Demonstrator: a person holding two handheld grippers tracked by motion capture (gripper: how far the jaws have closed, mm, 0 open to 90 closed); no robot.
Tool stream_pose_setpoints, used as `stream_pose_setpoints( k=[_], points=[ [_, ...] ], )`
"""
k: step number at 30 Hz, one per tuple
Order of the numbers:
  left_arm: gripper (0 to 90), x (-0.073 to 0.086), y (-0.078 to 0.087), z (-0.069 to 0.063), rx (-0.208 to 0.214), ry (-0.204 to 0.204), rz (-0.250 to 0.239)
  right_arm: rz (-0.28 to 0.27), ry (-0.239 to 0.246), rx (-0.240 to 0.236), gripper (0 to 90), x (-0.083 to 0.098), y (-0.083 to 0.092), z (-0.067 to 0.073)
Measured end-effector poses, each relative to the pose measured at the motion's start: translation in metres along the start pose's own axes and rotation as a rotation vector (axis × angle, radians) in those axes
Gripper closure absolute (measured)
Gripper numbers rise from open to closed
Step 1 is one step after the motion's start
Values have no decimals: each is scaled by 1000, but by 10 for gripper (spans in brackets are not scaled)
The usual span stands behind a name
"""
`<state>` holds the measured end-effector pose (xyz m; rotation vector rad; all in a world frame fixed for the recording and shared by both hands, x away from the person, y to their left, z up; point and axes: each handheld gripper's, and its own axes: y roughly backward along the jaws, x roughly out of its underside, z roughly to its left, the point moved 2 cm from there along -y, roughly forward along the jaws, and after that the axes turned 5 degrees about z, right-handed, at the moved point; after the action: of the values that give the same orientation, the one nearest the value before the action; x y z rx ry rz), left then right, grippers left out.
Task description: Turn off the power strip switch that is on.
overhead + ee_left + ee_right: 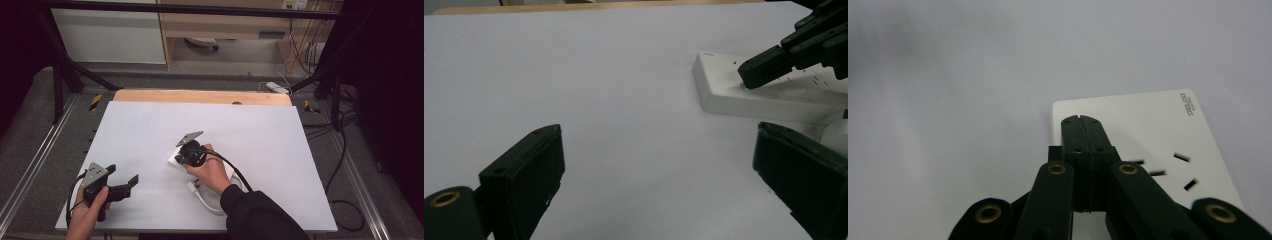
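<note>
At table centre, on the white sheet [150, 130], we have the white power strip [176, 159] lying flat, sockets up. Its white cable [210, 202] loops back toward the person's edge, beside the right sleeve [255, 210].

Our right gripper [181, 159] sits on the strip's far end with its jaws pressed together, nothing between them. In the right gripper view the closed tips [1081, 121] rest on the strip's top face [1148, 130], near its left edge, with socket slots [1182, 158] just to the right of the jaws. In the left gripper view the same tips [756, 74] touch the top face of the strip [719, 90] close to its end corner.

Our left gripper [131, 184] is at the front-left of the sheet, well apart from the strip, jaws spread wide and holding nothing. From its own camera the two pads [531, 175] stand far apart over bare sheet, pointed toward the strip.

Beyond the sheet we see the wooden table edge [200, 96].
</note>
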<state>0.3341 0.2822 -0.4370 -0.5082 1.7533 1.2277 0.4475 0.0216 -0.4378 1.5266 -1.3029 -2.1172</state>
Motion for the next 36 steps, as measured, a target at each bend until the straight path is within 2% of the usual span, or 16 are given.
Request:
stream_pose_setpoints(
  k=[11,36],
  points=[
    [65,0,0,0,-1,-1,1,1,-10,-1,900,0,0,0],
    [65,0,0,0,0,-2,2,-7,7,5,900,1,-4,3]
  ],
)
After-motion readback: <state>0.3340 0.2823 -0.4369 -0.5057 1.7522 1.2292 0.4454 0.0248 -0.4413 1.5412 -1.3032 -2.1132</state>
